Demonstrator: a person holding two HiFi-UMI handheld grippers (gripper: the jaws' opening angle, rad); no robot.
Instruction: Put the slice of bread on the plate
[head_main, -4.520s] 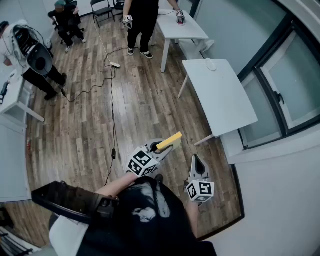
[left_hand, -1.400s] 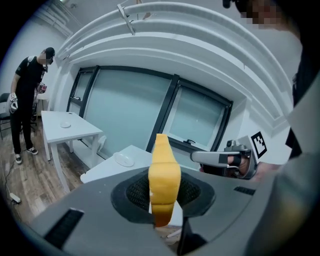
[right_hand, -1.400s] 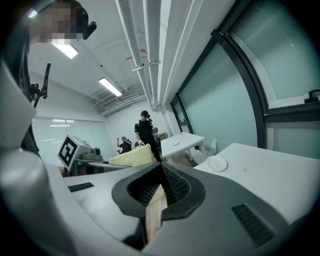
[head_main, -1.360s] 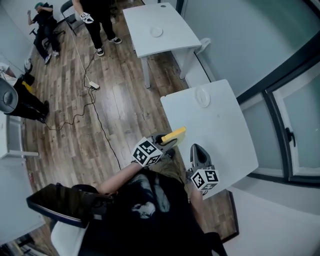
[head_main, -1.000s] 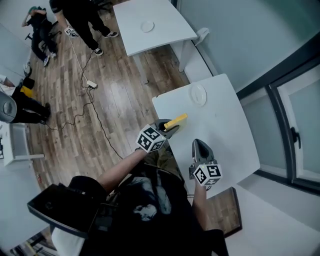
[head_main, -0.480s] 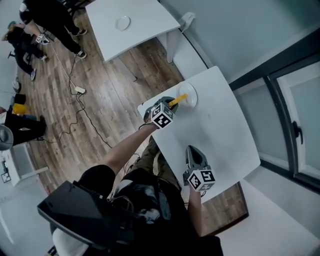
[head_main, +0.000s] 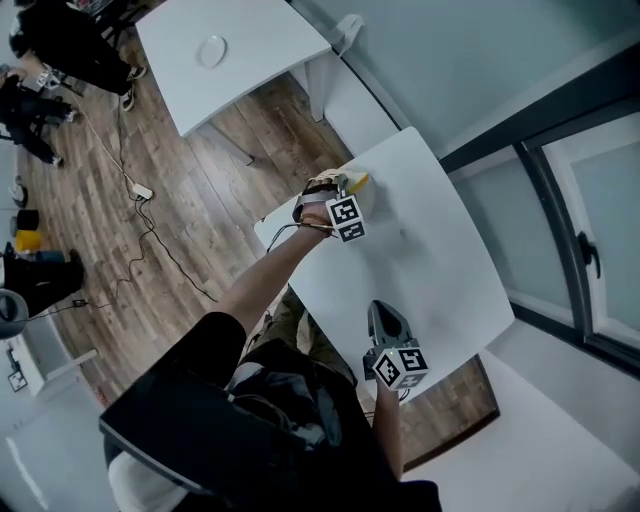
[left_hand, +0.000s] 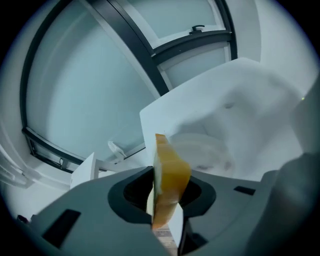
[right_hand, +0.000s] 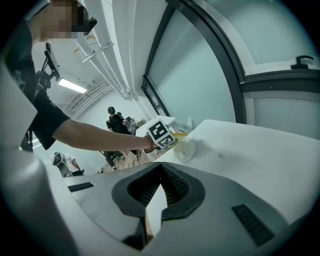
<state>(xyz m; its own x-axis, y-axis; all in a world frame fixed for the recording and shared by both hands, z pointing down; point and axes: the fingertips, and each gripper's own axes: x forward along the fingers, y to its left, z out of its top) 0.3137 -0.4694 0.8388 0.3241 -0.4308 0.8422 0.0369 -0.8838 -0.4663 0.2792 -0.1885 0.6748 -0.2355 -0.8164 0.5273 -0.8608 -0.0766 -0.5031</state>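
Note:
A yellow-crusted slice of bread (left_hand: 168, 162) stands edge-on between the jaws of my left gripper (left_hand: 165, 169), which is shut on it. In the head view this gripper (head_main: 350, 192) reaches over the far left corner of the white table (head_main: 420, 250), and the bread (head_main: 357, 182) pokes out past it. The round white plate (left_hand: 210, 152) lies just beyond and under the bread; I cannot tell whether they touch. The right gripper view shows the plate (right_hand: 185, 149) beside the left gripper's marker cube. My right gripper (head_main: 383, 310) hangs shut and empty over the table's near edge.
A second white table (head_main: 250, 50) with its own plate (head_main: 210, 50) stands further back. People stand at the upper left by a cable (head_main: 140, 190) on the wooden floor. A dark-framed window (head_main: 560, 200) runs along the right.
My left arm has stretched forward and down with the bread, rolling the wrist, from the table's near side to over the plate. The right gripper has sunk a little.

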